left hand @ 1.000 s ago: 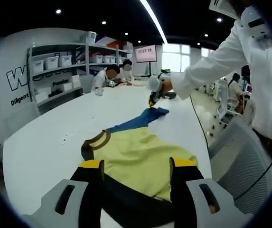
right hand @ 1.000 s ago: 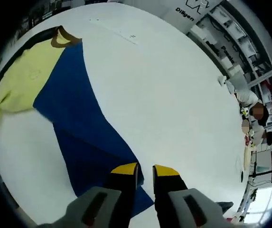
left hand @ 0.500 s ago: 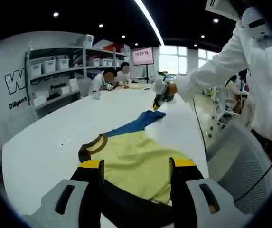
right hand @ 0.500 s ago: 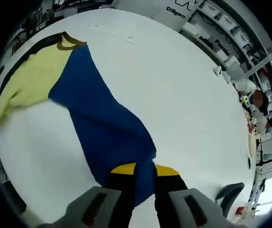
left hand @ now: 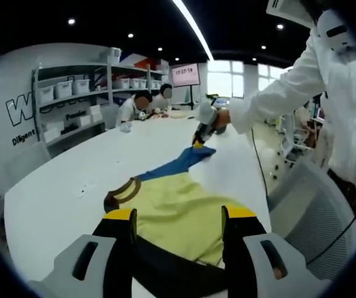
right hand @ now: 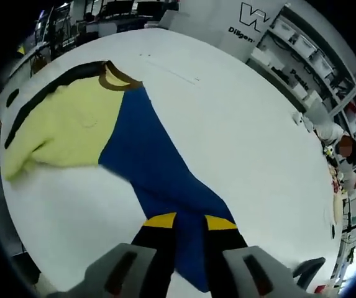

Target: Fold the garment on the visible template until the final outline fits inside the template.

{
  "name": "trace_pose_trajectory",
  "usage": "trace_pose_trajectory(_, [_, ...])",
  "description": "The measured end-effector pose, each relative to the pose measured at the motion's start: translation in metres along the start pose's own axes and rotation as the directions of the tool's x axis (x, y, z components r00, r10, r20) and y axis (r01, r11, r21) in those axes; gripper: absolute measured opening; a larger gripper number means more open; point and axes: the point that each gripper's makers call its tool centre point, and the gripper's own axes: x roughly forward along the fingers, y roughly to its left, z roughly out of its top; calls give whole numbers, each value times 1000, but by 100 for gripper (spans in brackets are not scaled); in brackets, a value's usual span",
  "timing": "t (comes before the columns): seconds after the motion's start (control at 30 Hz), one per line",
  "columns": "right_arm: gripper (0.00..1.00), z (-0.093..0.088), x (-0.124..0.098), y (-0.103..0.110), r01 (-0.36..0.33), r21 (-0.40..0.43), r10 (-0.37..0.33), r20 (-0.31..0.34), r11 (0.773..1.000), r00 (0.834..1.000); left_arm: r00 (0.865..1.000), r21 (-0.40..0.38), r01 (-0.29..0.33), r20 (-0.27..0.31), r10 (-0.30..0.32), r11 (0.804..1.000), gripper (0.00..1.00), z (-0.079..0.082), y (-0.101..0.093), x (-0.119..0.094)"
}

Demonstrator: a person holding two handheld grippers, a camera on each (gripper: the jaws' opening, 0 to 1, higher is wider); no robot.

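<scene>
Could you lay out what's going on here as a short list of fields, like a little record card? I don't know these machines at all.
Setting: a large white table in an open workroom
Garment: a yellow, blue and black shirt with a brown collar, spread flat
Left tongs: jaws apart, over the yellow and black end of the shirt
Right tongs: jaws close together on the blue sleeve, drawn out long
Operator: a person in a white coat
Background: shelves with bins, people seated at the far end
Folding: not yet done
</scene>
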Motion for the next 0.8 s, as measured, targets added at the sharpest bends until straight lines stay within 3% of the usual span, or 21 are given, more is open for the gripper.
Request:
trace_pose_trajectory(0.27, [16,19,-4,21,-37,-22,38,47,999,998,1000,3,-3,4,3,1000,52,1,0,-4])
trace_pose_trajectory(0.5, [20,24,-8,32,-68,-3,68,99,998,993,1000,5,-1,6,1,1000,52,2,-1,-4])
trace_pose_trajectory(0.8, [32,28,-19,53,-140,60,124,211,988,970,1000,-3,-1,13,1,1000,51,3,0,-1])
